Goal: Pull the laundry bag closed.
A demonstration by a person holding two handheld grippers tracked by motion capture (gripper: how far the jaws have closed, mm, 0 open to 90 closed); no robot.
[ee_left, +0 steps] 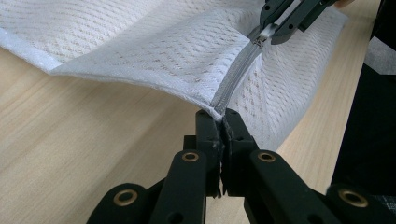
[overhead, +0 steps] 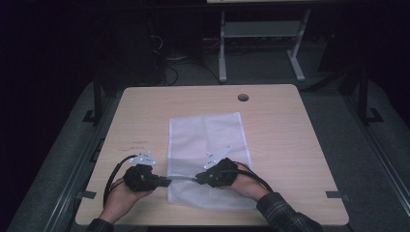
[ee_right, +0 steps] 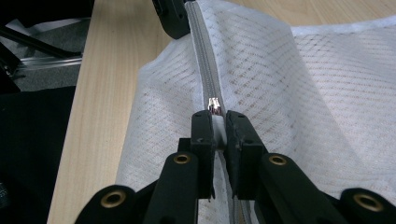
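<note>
Left gripper [ee_left: 223, 122] clamped on the corner end of a grey zipper [ee_left: 236, 74], right gripper [ee_right: 219, 122] pinching the small metal zipper pull [ee_right: 214, 106], white soft mesh bag [overhead: 208, 145] lying flat, rectangular, on smooth pale wooden table [overhead: 290, 140]

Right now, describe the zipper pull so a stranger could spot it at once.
On the wooden table lies a white mesh bag. Along its near edge runs a grey zipper. The pull is the small silver metal piece on it, pinched by the right gripper.
</note>
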